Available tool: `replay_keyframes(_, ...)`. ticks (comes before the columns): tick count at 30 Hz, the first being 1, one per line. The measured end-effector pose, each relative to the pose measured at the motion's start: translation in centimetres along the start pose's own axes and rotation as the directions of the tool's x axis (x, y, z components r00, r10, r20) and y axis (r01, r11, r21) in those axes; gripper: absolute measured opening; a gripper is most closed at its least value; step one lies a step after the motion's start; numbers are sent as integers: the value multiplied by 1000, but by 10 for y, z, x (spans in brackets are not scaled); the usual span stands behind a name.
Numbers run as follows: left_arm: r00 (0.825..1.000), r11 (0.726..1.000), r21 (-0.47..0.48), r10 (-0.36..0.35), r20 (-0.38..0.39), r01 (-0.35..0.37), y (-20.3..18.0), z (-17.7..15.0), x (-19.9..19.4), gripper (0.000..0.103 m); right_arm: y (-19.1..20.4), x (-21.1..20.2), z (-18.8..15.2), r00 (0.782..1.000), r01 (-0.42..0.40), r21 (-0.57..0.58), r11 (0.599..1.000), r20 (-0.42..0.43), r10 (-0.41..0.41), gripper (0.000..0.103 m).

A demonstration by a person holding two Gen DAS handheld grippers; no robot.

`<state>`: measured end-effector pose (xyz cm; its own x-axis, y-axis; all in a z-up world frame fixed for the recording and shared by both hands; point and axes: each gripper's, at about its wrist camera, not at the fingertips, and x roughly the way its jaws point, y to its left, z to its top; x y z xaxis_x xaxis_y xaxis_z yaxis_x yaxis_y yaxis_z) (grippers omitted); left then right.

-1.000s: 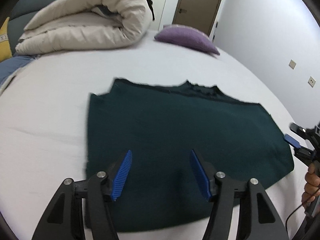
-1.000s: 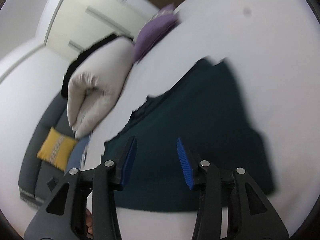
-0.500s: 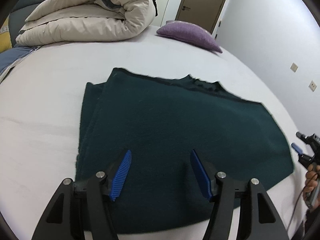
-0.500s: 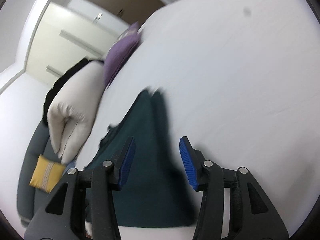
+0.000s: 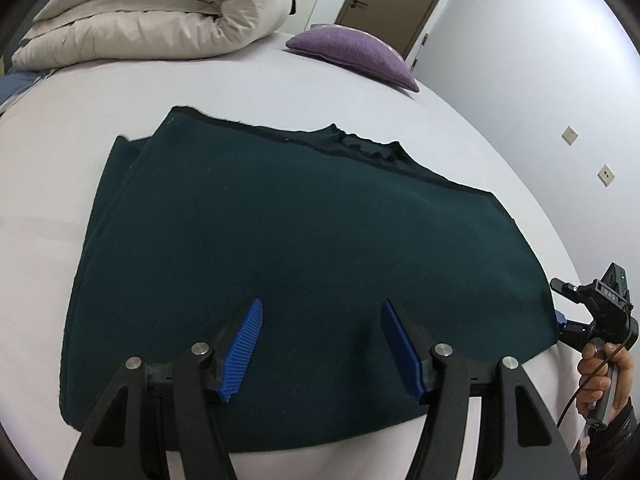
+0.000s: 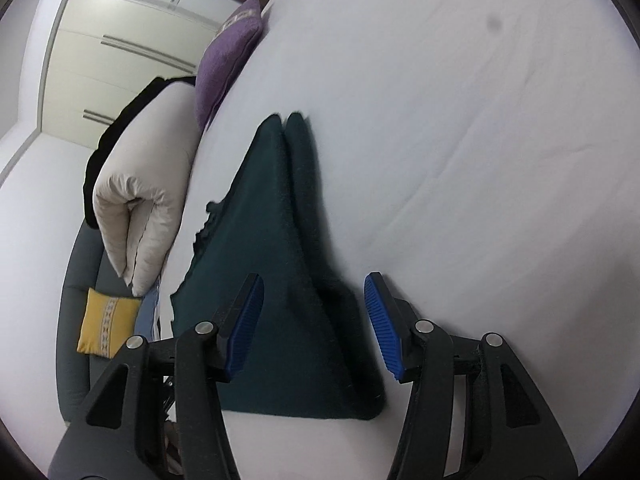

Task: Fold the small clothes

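Garment: dark green top (image 5: 304,248) lies flat on the white bed (image 5: 48,184), already folded over once – a doubled edge shows along its left side, neckline at the far edge.

Left tongs (image 5: 322,346): spread wide, gripping nothing, hovering over the near hem of the top. Compared with a second ago the view has crept closer and lower, so the cloth fills more of the frame.

Right tongs (image 6: 314,326): also released and empty. A second ago they looked across the whole top; now they've swung round to its right edge, with the near corner sitting between the blue pads (image 6: 380,326).

Seen from the left: the right tongs (image 5: 560,316) are right at the top's right corner – touching or just off it, hard to say at the fisheye rim.

Meaning for the task: both tools look lined up for the next fold, probably a pinch on the right edge to carry it across.

Background: rolled cream duvet (image 5: 160,12), purple pillow (image 5: 352,54), yellow cushion (image 6: 108,328) well away from the work.
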<state>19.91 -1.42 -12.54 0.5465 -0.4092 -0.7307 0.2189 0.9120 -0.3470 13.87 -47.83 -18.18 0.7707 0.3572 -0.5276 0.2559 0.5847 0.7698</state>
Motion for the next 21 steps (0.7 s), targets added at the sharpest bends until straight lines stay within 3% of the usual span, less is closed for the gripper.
replay_keyframes(4, 1000, 1000, -3, 4, -1, -4, 3, -5, 0, 65, 9, 3, -5, 999, 30, -51, 998, -27, -32, 51)
replay_keyframes(11, 1000, 1000, -6, -3, 4, 3, 5, -5, -5, 65, 13, 5, -6, 999, 18, -36, 999, -38, -19, 52)
replay_keyframes(15, 999, 1000, -5, -23, 36, 24, 0, 6, -12, 65, 11, 3, -5, 999, -11, -12, 1000, -46, 11, 53)
replay_keyframes(21, 999, 1000, -7, -30, 14, 30, -8, 26, 10, 65, 18, 20, 2, 994, -70, 34, 997, -81, 72, 53)
